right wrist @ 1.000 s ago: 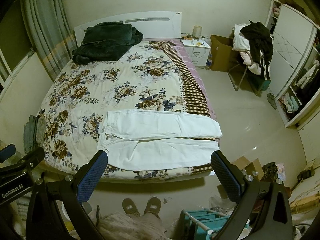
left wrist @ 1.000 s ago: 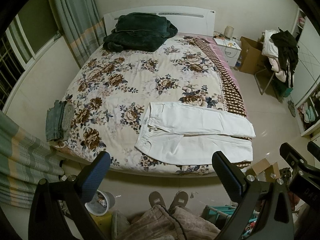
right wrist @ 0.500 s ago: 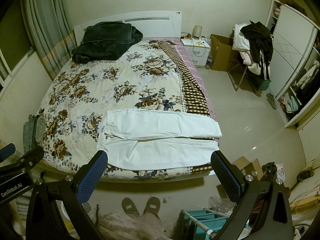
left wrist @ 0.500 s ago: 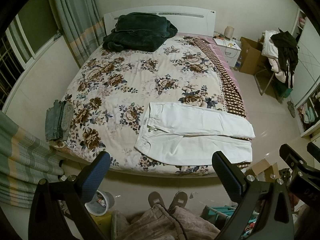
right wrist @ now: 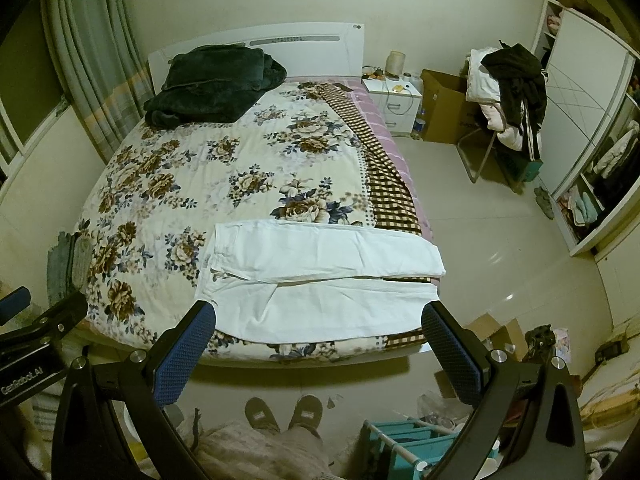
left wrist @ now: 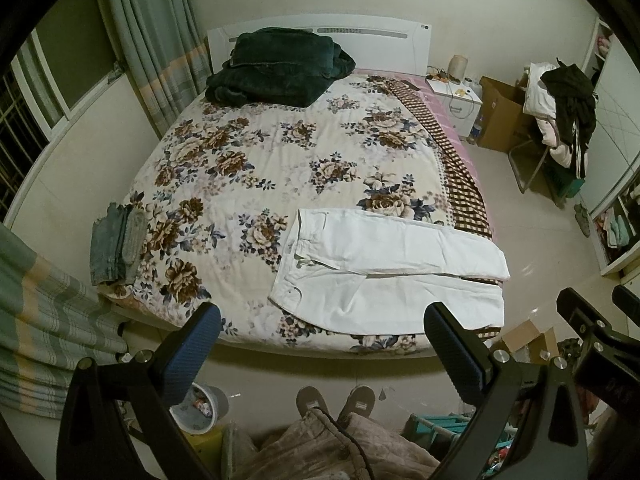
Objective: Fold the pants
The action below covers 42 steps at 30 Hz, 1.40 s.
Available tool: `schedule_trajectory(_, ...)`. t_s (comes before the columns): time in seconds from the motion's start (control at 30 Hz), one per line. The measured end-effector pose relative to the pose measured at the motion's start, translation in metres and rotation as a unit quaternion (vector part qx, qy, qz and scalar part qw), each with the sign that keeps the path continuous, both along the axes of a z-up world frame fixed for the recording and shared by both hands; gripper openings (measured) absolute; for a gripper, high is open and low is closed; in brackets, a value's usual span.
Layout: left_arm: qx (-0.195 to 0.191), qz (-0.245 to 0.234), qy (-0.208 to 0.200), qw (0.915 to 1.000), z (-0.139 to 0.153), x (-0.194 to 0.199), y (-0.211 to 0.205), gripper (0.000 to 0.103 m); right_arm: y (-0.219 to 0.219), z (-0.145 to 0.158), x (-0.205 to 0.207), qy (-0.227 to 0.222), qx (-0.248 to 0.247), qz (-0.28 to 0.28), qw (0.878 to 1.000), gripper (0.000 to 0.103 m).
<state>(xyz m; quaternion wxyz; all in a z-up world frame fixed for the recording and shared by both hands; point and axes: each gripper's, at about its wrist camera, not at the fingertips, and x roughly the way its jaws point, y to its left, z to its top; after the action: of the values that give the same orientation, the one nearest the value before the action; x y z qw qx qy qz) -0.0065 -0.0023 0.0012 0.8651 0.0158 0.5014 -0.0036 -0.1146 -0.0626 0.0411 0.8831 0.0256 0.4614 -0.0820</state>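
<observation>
White pants [left wrist: 384, 276] lie flat, unfolded, legs parallel; both grippers gape wide, empty.

The left gripper [left wrist: 320, 354] hides part of the bed's [left wrist: 256, 184] near edge, and its arms run off the bottom of the frame. The person's legs are cut off below the slippers [right wrist: 284, 414]. The small items on the nightstand [right wrist: 394, 98] are too small to identify. The wardrobe [right wrist: 592, 120] is clipped at the right edge, its shelf contents blurred.
</observation>
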Motion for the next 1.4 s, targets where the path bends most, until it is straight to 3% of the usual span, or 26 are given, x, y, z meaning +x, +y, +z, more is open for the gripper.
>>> schedule_trajectory(0.6,-0.003,-0.004,0.003,1.0000,0.003,0.000,-0.002,0.103,0.006,-0.001,0.008,0.006,0.001,-0.001,1.000,0.103)
schedule_trajectory(0.73,0.003,-0.005,-0.002,1.0000,-0.003,0.017,-0.010,0.103,0.008,-0.008,0.016,0.012,0.005,-0.014,1.000,0.103)
schedule_trajectory(0.87,0.000,0.006,-0.010,0.9999,-0.012,0.067,-0.005,0.103,0.001,-0.027,0.032,0.012,-0.001,-0.052,0.999,0.103)
schedule_trajectory(1.07,0.020,0.041,-0.005,0.9989,-0.063,0.138,0.006,0.103,-0.039,-0.083,0.092,0.015,0.001,-0.136,0.991,0.103)
schedule_trajectory(1.2,0.025,0.080,0.041,0.9956,-0.111,0.192,0.011,0.103,-0.089,-0.131,0.147,0.054,0.027,-0.175,0.983,0.103)
schedule_trajectory(1.4,0.015,0.147,0.125,0.9810,-0.194,0.285,0.002,0.103,-0.191,-0.241,0.253,0.119,0.097,-0.244,0.958,0.103)
